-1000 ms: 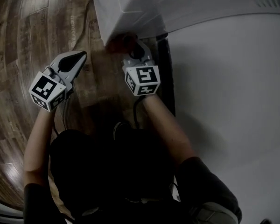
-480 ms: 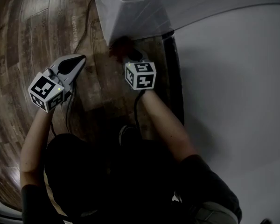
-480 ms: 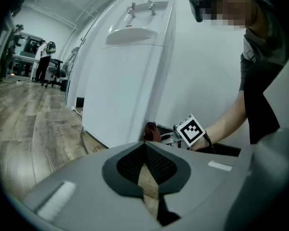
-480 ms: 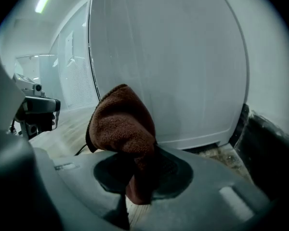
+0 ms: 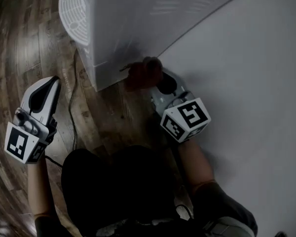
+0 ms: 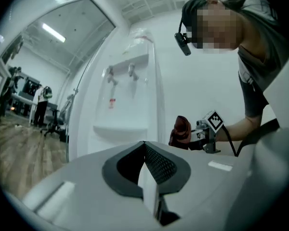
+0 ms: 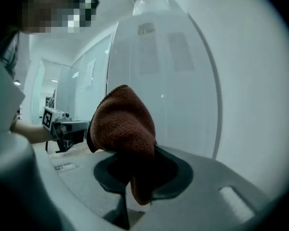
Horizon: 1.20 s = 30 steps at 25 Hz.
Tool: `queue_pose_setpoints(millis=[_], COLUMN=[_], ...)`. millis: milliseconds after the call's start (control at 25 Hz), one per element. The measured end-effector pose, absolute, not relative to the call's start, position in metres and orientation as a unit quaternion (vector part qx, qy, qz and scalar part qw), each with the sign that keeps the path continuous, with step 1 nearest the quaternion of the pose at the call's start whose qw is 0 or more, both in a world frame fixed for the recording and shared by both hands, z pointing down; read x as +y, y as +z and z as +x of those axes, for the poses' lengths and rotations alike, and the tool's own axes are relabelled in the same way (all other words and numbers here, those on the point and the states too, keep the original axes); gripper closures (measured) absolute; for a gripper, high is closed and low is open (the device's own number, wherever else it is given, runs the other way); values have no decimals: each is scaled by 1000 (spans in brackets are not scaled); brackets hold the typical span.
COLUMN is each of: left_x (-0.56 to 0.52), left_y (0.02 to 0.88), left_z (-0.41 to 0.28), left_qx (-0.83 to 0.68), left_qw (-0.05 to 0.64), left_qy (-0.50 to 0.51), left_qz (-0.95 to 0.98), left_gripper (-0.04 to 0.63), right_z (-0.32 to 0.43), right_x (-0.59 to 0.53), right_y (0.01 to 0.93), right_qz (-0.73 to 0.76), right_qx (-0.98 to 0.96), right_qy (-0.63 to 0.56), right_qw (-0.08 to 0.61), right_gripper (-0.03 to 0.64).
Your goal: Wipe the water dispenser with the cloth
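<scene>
The white wall (image 5: 256, 83) runs close behind the water dispenser (image 5: 123, 28), and the tall white cabinet stands on the wooden floor (image 5: 19, 43) with its round drip tray (image 5: 71, 9) jutting from the front. The person crouches beside the dispenser's side panel, low down.

The right gripper (image 5: 160, 83) is at the foot of that side panel, near the back corner by the wall. Its jaws are clamped tight on a bunched rust-brown cloth (image 5: 142, 74), which bulges out ahead of them. The cloth looks pressed to the panel just above its bottom edge, though I can't swear it touches.

The left gripper (image 5: 50, 83) hangs well out from the dispenser on the front side, over the floor. Its jaws are closed on nothing.

Compared with a second ago, the cloth has come off the underside edge, where it sat half tucked beneath the cabinet, and now lies on the open face of the side panel. The left gripper has drifted further from the dispenser.

I take that to mean the bottom edge is done and a stroke up or along the side panel comes next. The front, with its taps, looks yet to be wiped.
</scene>
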<state>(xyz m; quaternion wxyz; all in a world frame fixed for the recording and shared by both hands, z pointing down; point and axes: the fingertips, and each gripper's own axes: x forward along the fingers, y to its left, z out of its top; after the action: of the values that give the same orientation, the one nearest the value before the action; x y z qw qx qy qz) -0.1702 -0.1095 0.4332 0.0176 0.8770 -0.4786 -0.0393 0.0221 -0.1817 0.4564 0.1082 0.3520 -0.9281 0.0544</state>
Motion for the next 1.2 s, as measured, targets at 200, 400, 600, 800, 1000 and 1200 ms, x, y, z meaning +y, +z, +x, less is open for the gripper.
queue_pose_setpoints(millis=[200, 400, 600, 800, 1000, 1200], left_x=[-106, -110, -109, -111, -123, -126], left_y=[325, 256, 190, 189, 268, 354], left_z=[-151, -159, -136, -110, -102, -85], left_qx=[-439, -437, -433, -404, -412, -400], left_qw=[-136, -198, -240, -276, -200, -123], left_qy=[1, -17, -58, -33, -6, 0], left_qz=[888, 877, 867, 872, 889, 908], left_gripper=[578, 578, 578, 578, 578, 578], right_z=[29, 28, 16, 9, 17, 22], right_x=[-189, -193, -190, -210, -220, -227], right_y=[281, 155, 69, 58, 132, 250], right_qz=[393, 429, 428, 451, 440, 427], right_qx=[-918, -893, -879, -869, -883, -897], right_qy=[-46, -137, -198, -187, -124, -61], right_qw=[28, -24, -71, -85, -102, -99], right_gripper=[552, 552, 552, 552, 552, 552])
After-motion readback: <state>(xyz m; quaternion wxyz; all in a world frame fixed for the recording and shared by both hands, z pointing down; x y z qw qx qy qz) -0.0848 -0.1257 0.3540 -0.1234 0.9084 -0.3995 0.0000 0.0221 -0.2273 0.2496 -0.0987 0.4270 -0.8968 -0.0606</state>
